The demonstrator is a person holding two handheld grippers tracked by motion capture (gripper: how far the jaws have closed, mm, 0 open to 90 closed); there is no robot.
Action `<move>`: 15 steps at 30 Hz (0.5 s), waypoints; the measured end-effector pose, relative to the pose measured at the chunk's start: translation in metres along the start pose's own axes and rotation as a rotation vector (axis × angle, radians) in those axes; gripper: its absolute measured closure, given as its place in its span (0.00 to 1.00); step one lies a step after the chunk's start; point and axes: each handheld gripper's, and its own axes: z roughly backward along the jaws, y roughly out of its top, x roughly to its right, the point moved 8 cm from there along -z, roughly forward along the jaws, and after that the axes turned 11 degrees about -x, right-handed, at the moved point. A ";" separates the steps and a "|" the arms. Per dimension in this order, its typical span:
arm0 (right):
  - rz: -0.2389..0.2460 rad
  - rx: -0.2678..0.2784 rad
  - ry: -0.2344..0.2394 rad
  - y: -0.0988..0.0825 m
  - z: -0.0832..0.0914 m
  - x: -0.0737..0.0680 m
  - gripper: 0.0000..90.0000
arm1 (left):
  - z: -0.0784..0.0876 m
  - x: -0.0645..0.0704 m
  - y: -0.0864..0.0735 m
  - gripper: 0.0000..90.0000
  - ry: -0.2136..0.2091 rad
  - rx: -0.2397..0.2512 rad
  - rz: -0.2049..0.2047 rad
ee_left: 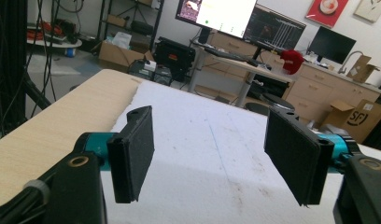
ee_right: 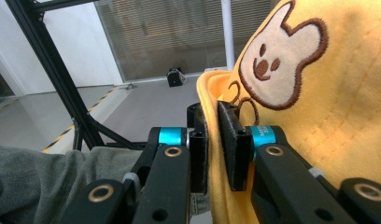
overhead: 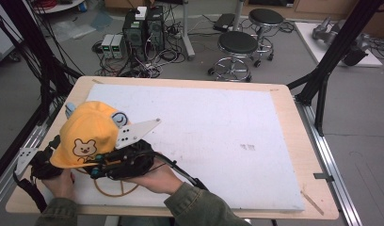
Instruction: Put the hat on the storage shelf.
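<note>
A yellow cap [overhead: 89,134] with an embroidered bear and small blue ears sits raised at the near left of the white board [overhead: 218,122]. In the right gripper view the cap [ee_right: 319,93] fills the right side, and my right gripper [ee_right: 212,109] is shut on its brim, with yellow fabric pinched between the two pads. From above, the right gripper [overhead: 97,168] lies on its side at the cap's near edge, its grey plate [overhead: 136,132] sticking up. My left gripper [ee_left: 209,154] stands open over the board with nothing between its jaws. In the high view the cap covers its front.
The board lies on a wooden table [overhead: 293,117] with black frame posts [overhead: 322,80] at both sides. A thin brown loop [overhead: 112,190] lies on the board under my hands. Stools [overhead: 237,44] and computer boxes [overhead: 143,28] stand on the floor beyond the far edge.
</note>
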 end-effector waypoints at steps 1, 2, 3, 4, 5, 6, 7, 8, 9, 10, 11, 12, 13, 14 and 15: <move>0.000 -0.001 0.000 0.000 0.000 0.000 0.89 | 0.000 0.000 0.000 0.37 -0.001 -0.001 0.001; -0.003 -0.004 0.006 0.000 0.000 -0.002 0.84 | 0.000 0.000 0.000 0.37 -0.001 -0.001 0.002; -0.003 -0.004 0.006 0.000 0.000 -0.002 0.84 | 0.000 0.000 0.000 0.37 -0.001 -0.001 0.002; -0.005 -0.007 0.009 -0.001 0.000 -0.003 0.83 | 0.000 -0.001 0.000 0.37 0.000 0.000 0.004; -0.006 -0.012 0.016 -0.001 -0.001 -0.005 0.82 | 0.000 -0.001 0.000 0.37 0.000 0.000 0.007; -0.009 -0.018 0.017 -0.001 -0.001 -0.005 0.80 | 0.000 -0.001 0.000 0.37 0.001 0.000 0.009; 0.000 -0.024 0.021 -0.002 -0.002 -0.007 0.75 | 0.000 -0.001 0.000 0.37 0.001 0.001 0.009; 0.007 -0.021 0.039 -0.001 -0.002 -0.011 0.65 | 0.000 -0.001 0.000 0.37 0.000 0.001 0.010; 0.007 -0.021 0.039 -0.001 -0.002 -0.011 0.65 | 0.001 -0.001 0.000 0.37 0.000 0.001 0.009; 0.023 -0.014 0.042 0.001 -0.002 -0.014 0.58 | 0.001 -0.001 0.000 0.37 0.000 0.002 0.010; 0.023 -0.014 0.042 0.001 -0.002 -0.014 0.58 | 0.001 -0.001 0.000 0.37 0.000 0.002 0.010; 0.034 -0.002 0.047 0.003 -0.002 -0.015 0.53 | 0.001 -0.001 0.000 0.37 0.000 0.002 0.010; 0.036 0.003 0.045 0.003 -0.001 -0.015 0.52 | 0.001 -0.001 0.000 0.37 -0.001 0.002 0.010; 0.036 0.003 0.045 0.003 -0.001 -0.015 0.52 | 0.001 -0.002 0.000 0.37 -0.001 0.001 0.009; 0.037 0.013 0.044 0.004 0.000 -0.015 0.50 | 0.001 -0.002 0.001 0.37 -0.001 0.003 0.010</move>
